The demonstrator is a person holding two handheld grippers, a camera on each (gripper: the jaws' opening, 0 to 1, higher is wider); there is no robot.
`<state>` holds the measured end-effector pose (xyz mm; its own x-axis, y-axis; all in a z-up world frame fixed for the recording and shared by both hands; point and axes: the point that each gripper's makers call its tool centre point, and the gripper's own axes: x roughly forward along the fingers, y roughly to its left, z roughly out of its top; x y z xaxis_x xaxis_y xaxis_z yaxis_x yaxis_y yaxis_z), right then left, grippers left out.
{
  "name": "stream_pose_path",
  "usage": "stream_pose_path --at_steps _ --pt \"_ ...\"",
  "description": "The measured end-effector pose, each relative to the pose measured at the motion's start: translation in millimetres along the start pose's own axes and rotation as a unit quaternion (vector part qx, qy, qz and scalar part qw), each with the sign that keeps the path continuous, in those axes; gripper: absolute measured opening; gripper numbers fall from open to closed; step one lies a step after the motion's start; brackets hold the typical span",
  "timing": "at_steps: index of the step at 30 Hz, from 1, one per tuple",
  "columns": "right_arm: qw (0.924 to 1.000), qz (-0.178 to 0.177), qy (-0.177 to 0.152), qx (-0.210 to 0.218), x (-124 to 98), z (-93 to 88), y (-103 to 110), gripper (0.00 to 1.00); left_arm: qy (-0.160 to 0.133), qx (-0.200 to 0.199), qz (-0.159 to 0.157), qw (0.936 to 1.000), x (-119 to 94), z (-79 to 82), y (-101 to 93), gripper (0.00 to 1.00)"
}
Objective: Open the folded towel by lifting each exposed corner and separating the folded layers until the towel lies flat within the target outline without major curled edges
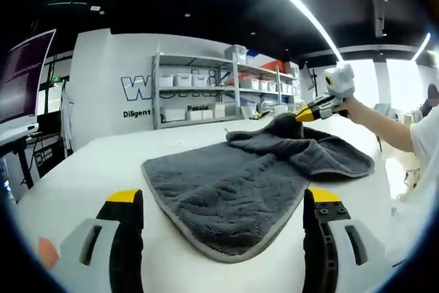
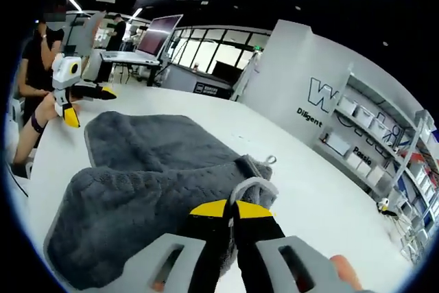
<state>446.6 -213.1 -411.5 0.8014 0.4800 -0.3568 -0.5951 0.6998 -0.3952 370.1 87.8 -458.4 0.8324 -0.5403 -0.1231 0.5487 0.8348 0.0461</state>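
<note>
A dark grey towel (image 1: 226, 183) with a pale hem lies partly folded on the white table (image 1: 89, 162). My left gripper (image 1: 223, 195) stands open just short of the towel's near edge, one jaw on each side of it and nothing between them. Across the towel, my right gripper (image 1: 306, 114) is shut on the far corner and holds it raised into a peak. In the right gripper view, my right gripper (image 2: 233, 208) pinches the towel's hemmed edge, and a folded layer of the towel (image 2: 151, 169) droops below. Beyond the towel's far end is the left gripper (image 2: 88, 104), open.
The person's arm (image 1: 384, 125) reaches in from the right. Metal shelves (image 1: 206, 90) with white bins stand against the back wall. A monitor (image 1: 24, 80) is on a desk at left, a laptop (image 2: 154, 39) on another table. White tabletop (image 2: 309, 197) surrounds the towel.
</note>
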Motion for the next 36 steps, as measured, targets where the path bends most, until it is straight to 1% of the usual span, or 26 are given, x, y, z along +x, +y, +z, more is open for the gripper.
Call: stream_pose_path --at_steps 7,13,20,27,32,36 --pt "0.9989 -0.047 0.01 0.001 -17.9 -9.3 -38.8 0.0 0.001 0.001 0.003 1.0 -0.2 -0.2 1.2 0.95" --pt "0.9961 -0.087 0.017 -0.001 -37.3 -15.3 -69.5 0.0 0.006 0.005 0.004 1.0 0.2 -1.5 1.3 0.95" --pt "0.993 -0.117 0.016 0.009 -52.9 -20.1 -99.7 0.0 0.014 0.012 0.006 0.9998 1.1 -4.0 2.3 0.95" --pt "0.9903 -0.138 0.01 0.01 -65.3 -15.3 -118.9 0.0 0.017 0.014 0.007 0.9997 1.4 -5.3 2.6 0.94" --pt "0.9878 -0.156 0.006 0.003 -76.4 -6.6 -133.5 0.0 0.023 0.017 0.009 0.9995 1.7 -7.1 3.2 0.94" --pt "0.9846 -0.175 0.002 -0.002 -90.5 1.2 -144.5 0.0 0.024 0.018 0.009 0.9995 1.7 -7.6 3.3 0.94"
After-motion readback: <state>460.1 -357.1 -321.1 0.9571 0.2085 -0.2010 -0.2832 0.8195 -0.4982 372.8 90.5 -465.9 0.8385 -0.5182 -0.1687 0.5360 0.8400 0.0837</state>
